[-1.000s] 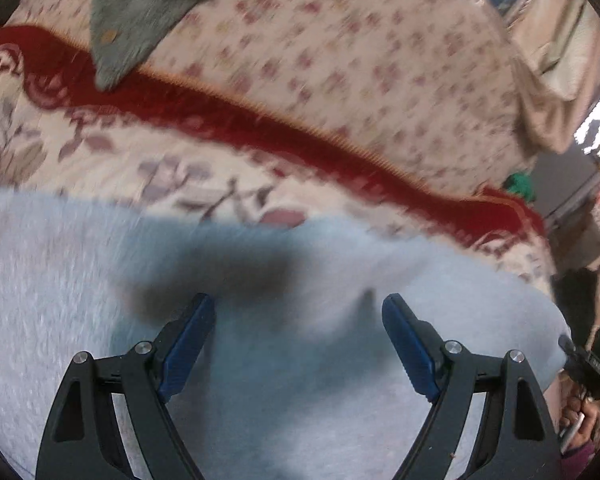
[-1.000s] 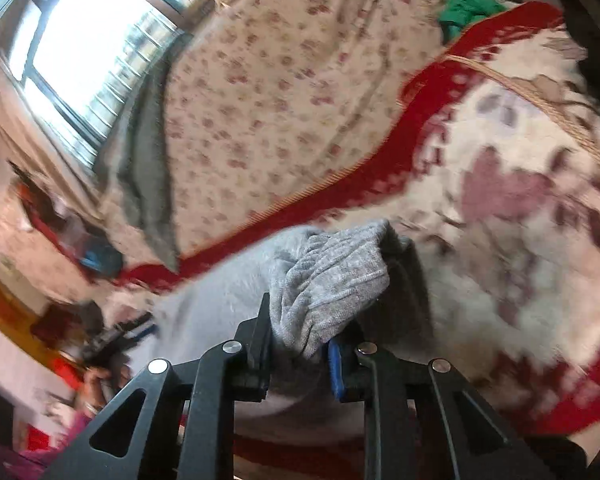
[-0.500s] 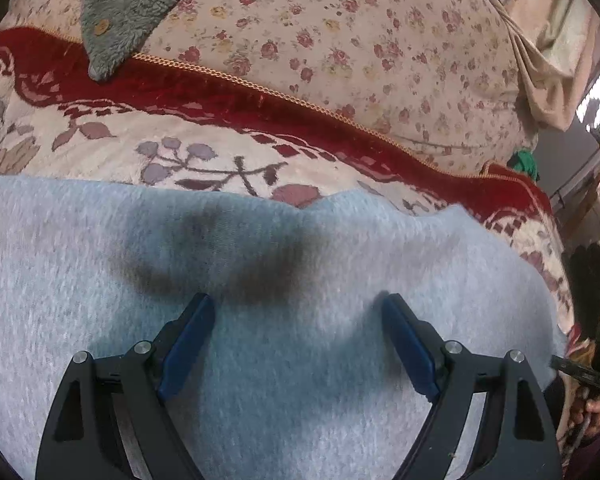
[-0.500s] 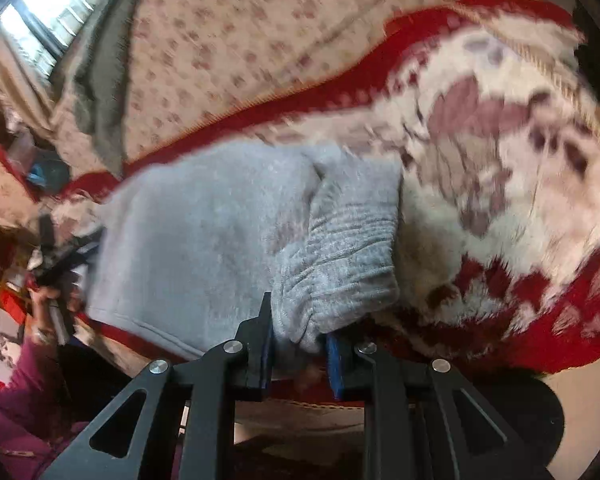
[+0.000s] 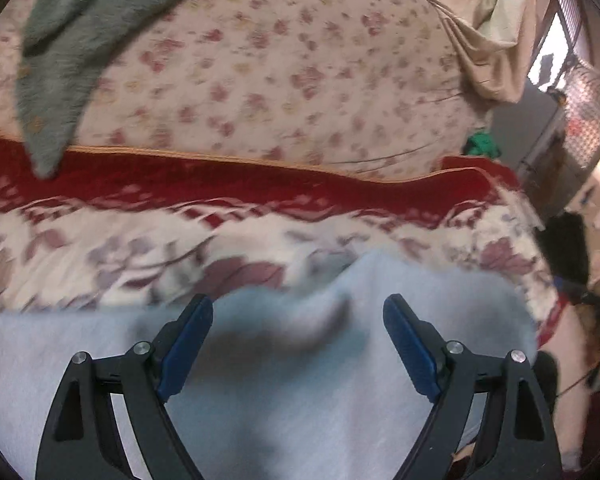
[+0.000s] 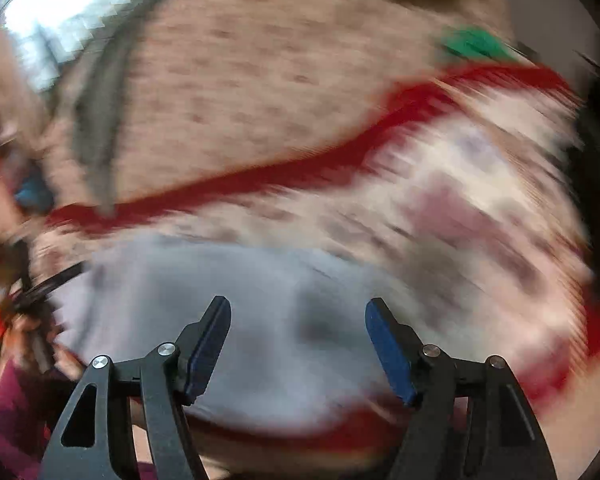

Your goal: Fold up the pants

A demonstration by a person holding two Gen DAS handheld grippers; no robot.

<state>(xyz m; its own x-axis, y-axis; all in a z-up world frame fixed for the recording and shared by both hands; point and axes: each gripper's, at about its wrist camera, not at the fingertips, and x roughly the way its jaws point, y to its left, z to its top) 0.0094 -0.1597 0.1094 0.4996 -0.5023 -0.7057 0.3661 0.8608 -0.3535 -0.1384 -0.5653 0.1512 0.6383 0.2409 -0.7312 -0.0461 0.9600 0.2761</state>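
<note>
Both grippers, left (image 5: pixel 298 340) and right (image 6: pixel 298 344), hang spread apart and empty over grey pants (image 5: pixel 300 400) lying at six o'clock on a flowered blanket (image 5: pixel 100 256); a raised ripple near twelve o'clock could spoil the fold.

Right wrist view is badly motion-smeared, with window (image 6: pixel 72 12) glare blown out top left. Left view is softer-blurred, dim daylight, dark shadow on the pants (image 5: pixel 284 336). Fisheye corners go black.

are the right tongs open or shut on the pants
Open. In the right wrist view the right tongs stand wide apart over the grey pants, with no cloth pinched between the blue pads.
</note>
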